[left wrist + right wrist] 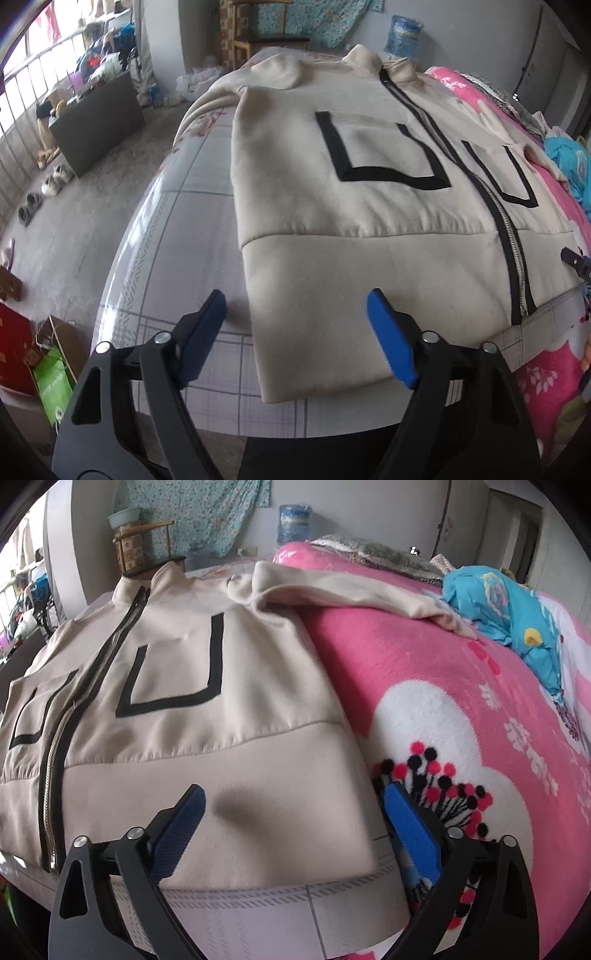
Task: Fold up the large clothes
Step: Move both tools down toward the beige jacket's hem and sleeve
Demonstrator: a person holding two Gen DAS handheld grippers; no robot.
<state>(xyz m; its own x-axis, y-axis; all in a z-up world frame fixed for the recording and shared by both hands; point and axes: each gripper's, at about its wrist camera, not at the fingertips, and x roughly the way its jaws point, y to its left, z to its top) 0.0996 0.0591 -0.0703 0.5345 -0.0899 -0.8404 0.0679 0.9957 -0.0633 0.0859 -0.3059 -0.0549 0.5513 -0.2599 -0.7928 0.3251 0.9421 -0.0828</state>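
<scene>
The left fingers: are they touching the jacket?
Cannot tell. In the left wrist view the fingers straddle the jacket hem corner, wide open, but no clear gap or contact shows.

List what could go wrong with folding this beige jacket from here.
1. Both sleeves look unevenly laid: the left sleeve is bunched near the shoulder, the right sleeve trails onto the pink blanket, so the fold may come out lopsided.
2. The left gripper straddles the jacket hem corner; closing may pinch the grey sheet too.

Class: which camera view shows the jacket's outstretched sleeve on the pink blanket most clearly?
The right wrist view: the sleeve lies in full across the pink blanket. The left wrist view shows only a squeezed part of that sleeve at the picture's edge.
</scene>
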